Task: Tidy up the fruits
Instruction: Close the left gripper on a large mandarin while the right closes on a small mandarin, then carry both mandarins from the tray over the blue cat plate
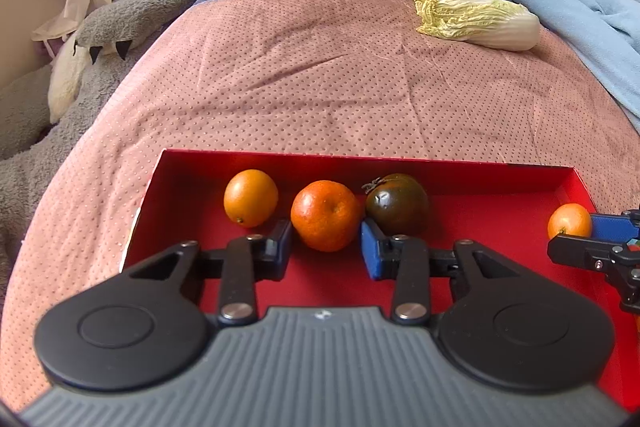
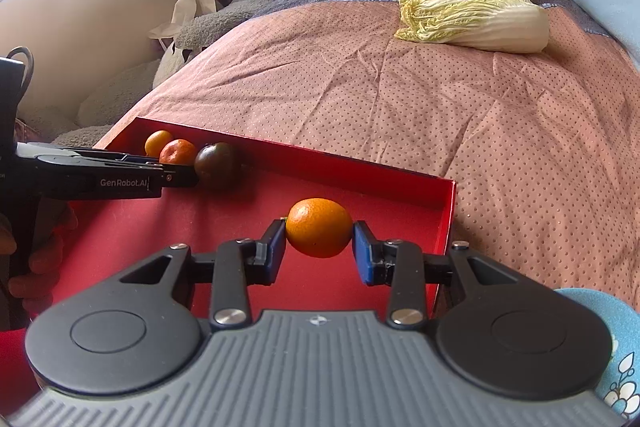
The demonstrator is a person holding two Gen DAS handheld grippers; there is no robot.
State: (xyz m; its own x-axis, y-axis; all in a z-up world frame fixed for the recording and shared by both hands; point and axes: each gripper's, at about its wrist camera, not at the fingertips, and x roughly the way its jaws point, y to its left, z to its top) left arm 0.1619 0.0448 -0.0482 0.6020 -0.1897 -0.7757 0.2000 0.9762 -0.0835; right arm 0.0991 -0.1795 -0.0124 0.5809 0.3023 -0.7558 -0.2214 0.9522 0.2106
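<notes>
In the red tray (image 2: 446, 211) on the bed (image 2: 400, 99), the right tongs (image 2: 319, 239) are clamped on a small orange (image 2: 319, 227), one blue pad at its 9 o'clock side and the other at its 3 o'clock side. The grip sits across the fruit's widest part, probably so the round skin cannot squirt out. Its stem end points toward 9 o'clock, so its stem axis runs roughly level between the pads; the fruit is close to round, with no clear long axis.

The left tongs (image 1: 326, 247) bracket a redder orange (image 1: 326, 221) in the tray's far row. The pads look pressed against its flanks at 9 and 3 o'clock, so I judge it gripped, with its dimple facing the camera and slightly up.

At that fruit's 9 o'clock lies a paler orange (image 1: 251, 197); at its 3 o'clock, touching or nearly so, a dark tomato (image 1: 397, 203) with its stalk toward 10 o'clock. The three lined up along the far wall suggest a row being filled, with the right-hand orange next in line.

Beyond the tray, at 1 o'clock, a cabbage (image 1: 476, 19) lies on its side, leaves toward 9 o'clock.
</notes>
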